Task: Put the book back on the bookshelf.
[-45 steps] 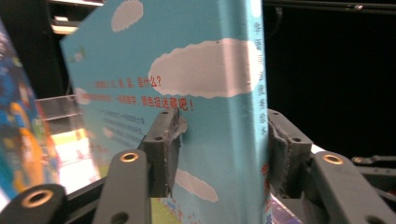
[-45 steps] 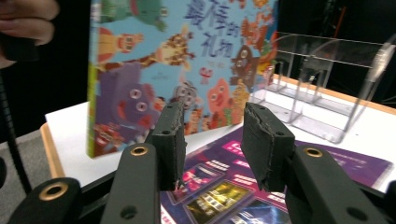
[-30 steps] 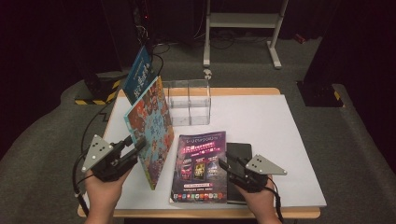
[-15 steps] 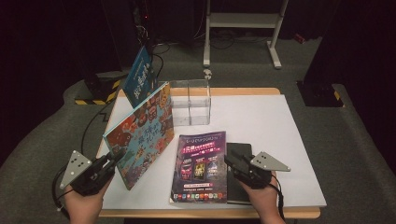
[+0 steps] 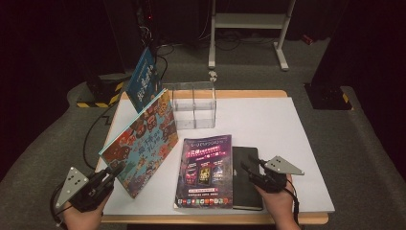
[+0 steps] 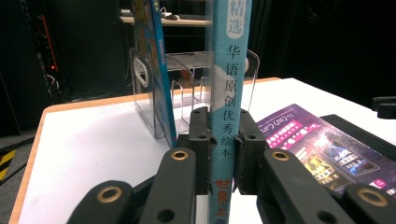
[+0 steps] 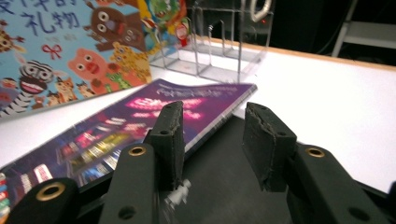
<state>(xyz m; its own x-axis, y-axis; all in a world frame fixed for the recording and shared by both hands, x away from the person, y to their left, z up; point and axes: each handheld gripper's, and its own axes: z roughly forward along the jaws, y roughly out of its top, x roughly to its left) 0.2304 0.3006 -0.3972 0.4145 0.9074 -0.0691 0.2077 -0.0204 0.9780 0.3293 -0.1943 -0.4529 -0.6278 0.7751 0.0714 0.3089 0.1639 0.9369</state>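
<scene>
Tipped over toward the left since a second ago, the picture book now leans at a slant instead of standing almost upright, and the left gripper has dropped back toward the near left corner of the table, partly past its edge. Its jaws have just been closing and are now clamped on the book's spine: in the left gripper view the pale blue spine with its column of printed characters runs straight up between the two black pads, which press on it from both sides. From above, the book rises from that claw up and away toward the far side, its colourful animal cover facing right, its lower edge near the white table top. Beyond it a blue book stands tilted at the far left, just beside a clear plastic rack. The right gripper sits at the near right, low over a black notebook, its jaws apart with nothing pressed between them; in the right gripper view the notebook's dark cover lies under the gap. A purple magazine lies flat between the picture book and the notebook, its right edge touching the notebook.
</scene>
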